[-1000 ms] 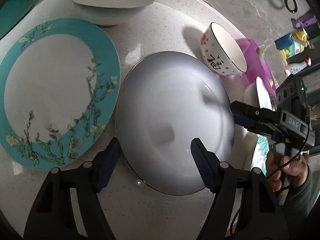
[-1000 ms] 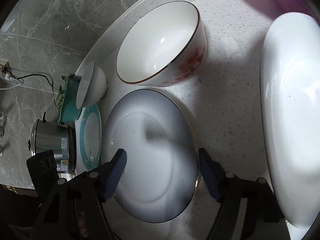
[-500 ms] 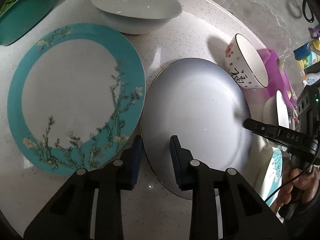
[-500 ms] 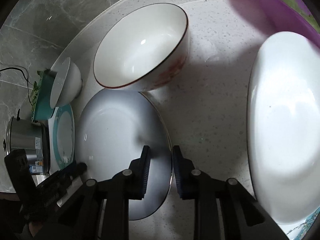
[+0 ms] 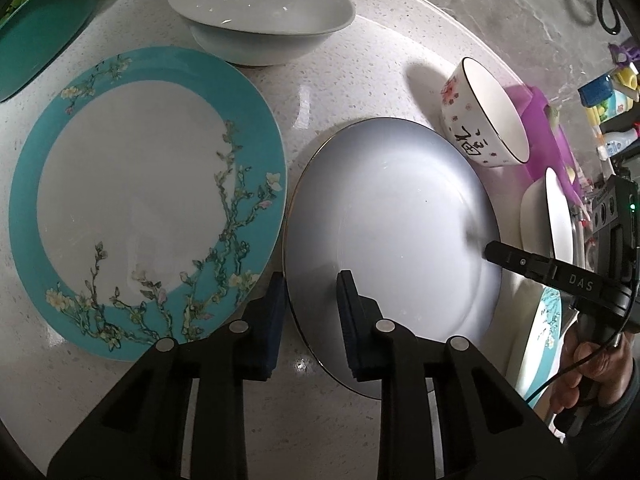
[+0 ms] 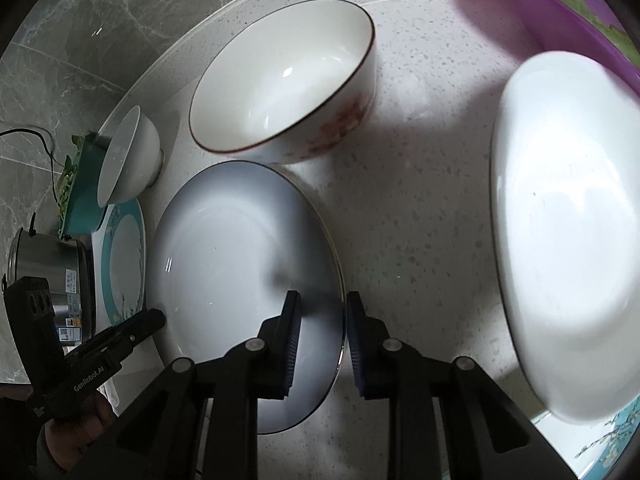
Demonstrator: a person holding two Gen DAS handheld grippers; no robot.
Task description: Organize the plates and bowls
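A pale grey plate with a thin gold rim (image 5: 392,220) (image 6: 232,260) lies on the speckled white table. My left gripper (image 5: 312,312) straddles its near left rim; its jaws are closing, one pad outside the edge, one on the plate's face. At the opposite rim my right gripper (image 6: 324,336) is shut, with the edge between its pads. Each gripper shows in the other view: the right gripper (image 5: 520,260) and the left gripper (image 6: 140,324). A teal flowered plate (image 5: 132,184) (image 6: 120,256) lies beside the grey one.
A flower-patterned bowl (image 5: 484,116) (image 6: 284,80) stands just behind the grey plate. An oval white bowl (image 5: 260,12), a big white dish (image 6: 568,220) on another teal plate (image 6: 608,440), a purple basin (image 6: 560,12), a teal container (image 5: 40,28) and a steel pot (image 6: 48,272) ring the table.
Both pairs of jaws went from wide open to closed on the grey plate's opposite rims. The plate itself has stayed on the table.
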